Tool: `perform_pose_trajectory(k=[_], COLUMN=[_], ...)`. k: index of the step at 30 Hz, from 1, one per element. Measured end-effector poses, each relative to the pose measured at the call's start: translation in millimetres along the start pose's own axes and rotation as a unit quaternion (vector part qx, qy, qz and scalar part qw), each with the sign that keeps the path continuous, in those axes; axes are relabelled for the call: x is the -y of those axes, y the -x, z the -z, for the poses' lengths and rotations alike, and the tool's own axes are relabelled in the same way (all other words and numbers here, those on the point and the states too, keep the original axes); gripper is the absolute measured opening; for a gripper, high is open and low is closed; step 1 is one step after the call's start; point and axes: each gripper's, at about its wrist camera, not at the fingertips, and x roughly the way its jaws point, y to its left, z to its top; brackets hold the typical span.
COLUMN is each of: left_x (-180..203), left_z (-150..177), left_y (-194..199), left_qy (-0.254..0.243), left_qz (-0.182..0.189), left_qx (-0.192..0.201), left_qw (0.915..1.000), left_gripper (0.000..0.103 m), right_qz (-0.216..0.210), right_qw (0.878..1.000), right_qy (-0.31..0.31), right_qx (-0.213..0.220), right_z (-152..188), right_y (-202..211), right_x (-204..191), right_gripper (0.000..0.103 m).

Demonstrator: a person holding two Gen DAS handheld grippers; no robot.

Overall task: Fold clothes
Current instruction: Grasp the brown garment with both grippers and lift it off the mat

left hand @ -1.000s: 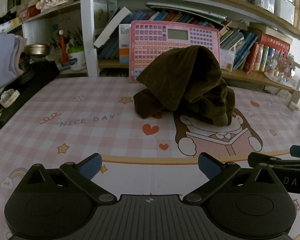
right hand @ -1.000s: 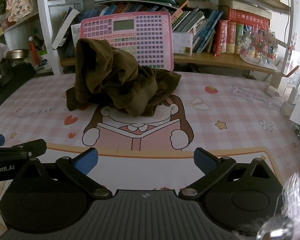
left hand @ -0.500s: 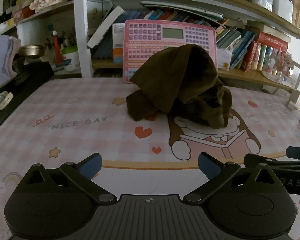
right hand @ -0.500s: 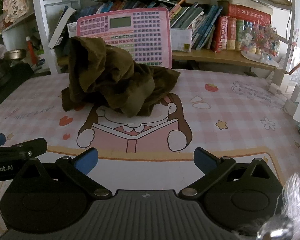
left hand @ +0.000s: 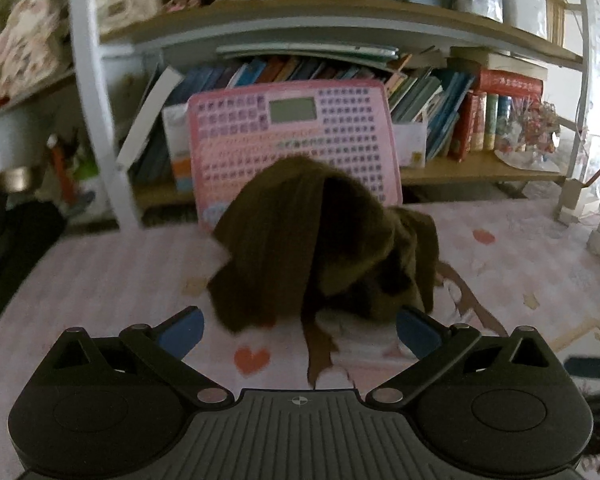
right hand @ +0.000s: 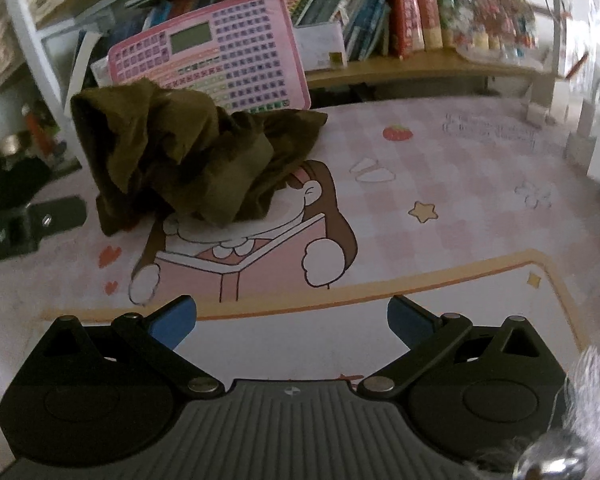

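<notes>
**Item 1. Dark olive-brown crumpled fabric garment** (left hand: 320, 248). Located on the pink checked cartoon-print table mat (right hand: 440, 200), heaped in a peaked mound in front of the pink plastic keyboard-style learning toy (left hand: 296, 136), which is propped against the wooden bookshelf (left hand: 460, 172). No fold is yet made; no edge or corner is laid flat.

**Item 2. Left gripper** (left hand: 298, 326). Jaws are spread wide and nothing is held. Compared with a second ago, the garment is seen much larger and lower in the left wrist view, its near hem now lying just beyond and between the blue fingertips (left hand: 180, 330). The view is blurred by motion. The gripper is judged to have been advanced toward the heap.

**Item 3. Right gripper** (right hand: 292, 318). Jaws are spread wide and nothing is held. The garment is seen up and to the left, well apart from the fingertips. The view has been tilted since half a second ago, with a smaller advance than on the left side.

**Assessment.** The reach phase is judged under way, led by the left side. A grasp of the near hem is probably called for next, so that the heap can be pulled out flat before any folding.
</notes>
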Motion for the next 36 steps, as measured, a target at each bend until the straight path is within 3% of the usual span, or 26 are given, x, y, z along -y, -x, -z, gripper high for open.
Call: perform_pose_trajectory(k=[4,7,10,12,13,14,16,18,23,26,30,34,36], left_x=[6,5,-6,-15,-18,-22,-30,-40,-47,-36,-21,-18,-23], left_z=[-19,-31,-42,-45,-46,-47,-47,-42,-26,-19,-13,-4,3], left_y=[-29,-54,-73,-77,-78,-78,-77,-72,-17,26,70,109,124], left_qy=[0.004,0.021,0.06,0.084,0.091,0.098,0.115,0.139,0.193,0.207,0.206,0.19,0.196], left_qz=[-0.009,0.01,0.03,0.037,0.033,0.027,0.016,0.011,0.056,0.099,0.12,0.101,0.094], left_qx=[0.002,-0.017,-0.036,-0.031,-0.034,-0.042,-0.055,-0.064,-0.051,-0.028,-0.008,0.0,-0.004], left_qw=[1.0,0.9996,0.9971,0.9953,0.9947,0.9939,0.9917,0.9882,0.9783,0.9729,0.9711,0.9765,0.976], left_gripper=[0.103,0.103,0.102,0.092,0.072,0.038,0.011,0.008,0.006,0.006,0.006,0.006,0.006], right_qz=[-0.027,-0.051,-0.086,-0.12,-0.137,-0.152,-0.175,-0.193,-0.259,-0.299,-0.344,-0.366,-0.371], right_qw=[0.998,0.992,0.978,0.964,0.957,0.952,0.943,0.932,0.882,0.844,0.795,0.766,0.76], right_qy=[-0.054,-0.11,-0.185,-0.232,-0.253,-0.262,-0.281,-0.302,-0.387,-0.438,-0.486,-0.508,-0.513], right_qx=[-0.011,-0.025,-0.038,-0.041,-0.041,-0.038,-0.041,-0.05,-0.071,-0.088,-0.118,-0.143,-0.151], right_z=[-3,-5,-9,-10,-11,-10,-8,-6,5,14,24,30,32], right_y=[2,2,4,6,7,10,12,11,8,0,-14,-25,-27], right_x=[14,28,44,55,59,62,67,73,92,101,103,96,92], right_gripper=[0.103,0.103,0.103,0.103,0.103,0.103,0.102,0.1,0.1,0.1,0.1,0.1,0.1])
